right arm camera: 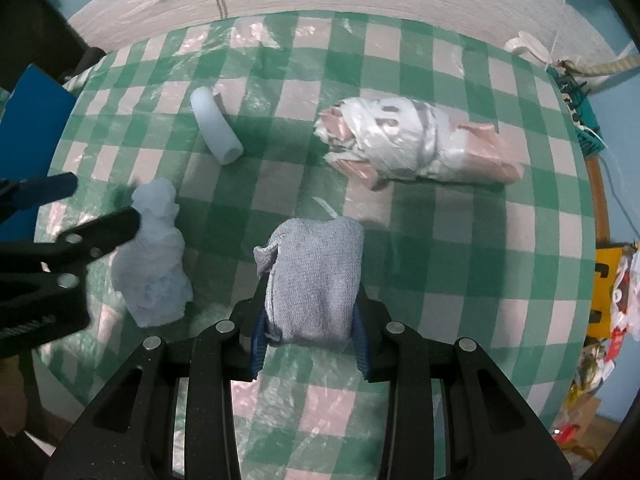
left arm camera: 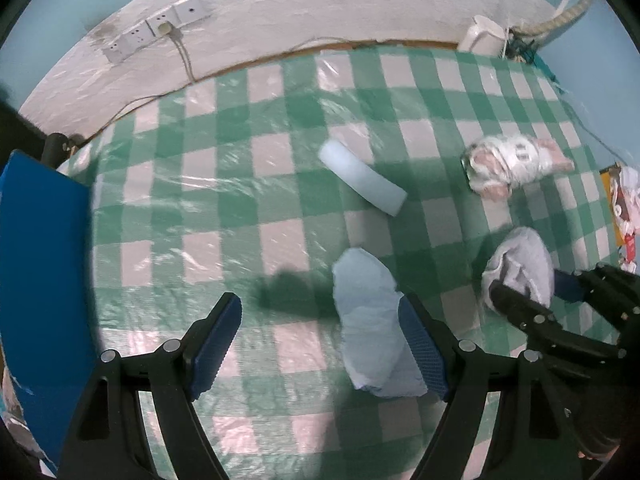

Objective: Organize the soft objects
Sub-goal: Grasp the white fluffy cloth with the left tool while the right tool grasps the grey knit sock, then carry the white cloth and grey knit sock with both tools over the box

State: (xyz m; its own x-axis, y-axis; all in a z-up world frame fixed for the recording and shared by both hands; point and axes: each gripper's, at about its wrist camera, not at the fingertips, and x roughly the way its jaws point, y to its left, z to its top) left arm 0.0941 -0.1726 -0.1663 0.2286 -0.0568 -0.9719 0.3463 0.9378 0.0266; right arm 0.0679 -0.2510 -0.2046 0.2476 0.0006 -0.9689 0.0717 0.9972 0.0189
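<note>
My right gripper (right arm camera: 308, 316) is shut on a folded grey-blue knit cloth (right arm camera: 316, 276), which also shows in the left wrist view (left arm camera: 520, 268). My left gripper (left arm camera: 320, 340) is open above the table; a crumpled pale blue cloth (left arm camera: 372, 328) lies just inside its right finger (left arm camera: 420, 348) and shows in the right wrist view (right arm camera: 154, 256). A white foam roll (left arm camera: 362, 176) (right arm camera: 216, 126) lies beyond. A plastic-wrapped pink and white bundle (right arm camera: 416, 144) (left arm camera: 512, 160) lies at the right.
The table has a green and white checked cover (left arm camera: 240, 208) under clear plastic. A blue panel (left arm camera: 44, 260) stands at the left edge. A white power strip (left arm camera: 156, 28) hangs on the wall behind. Yellow packaging (right arm camera: 612, 292) sits at the right edge.
</note>
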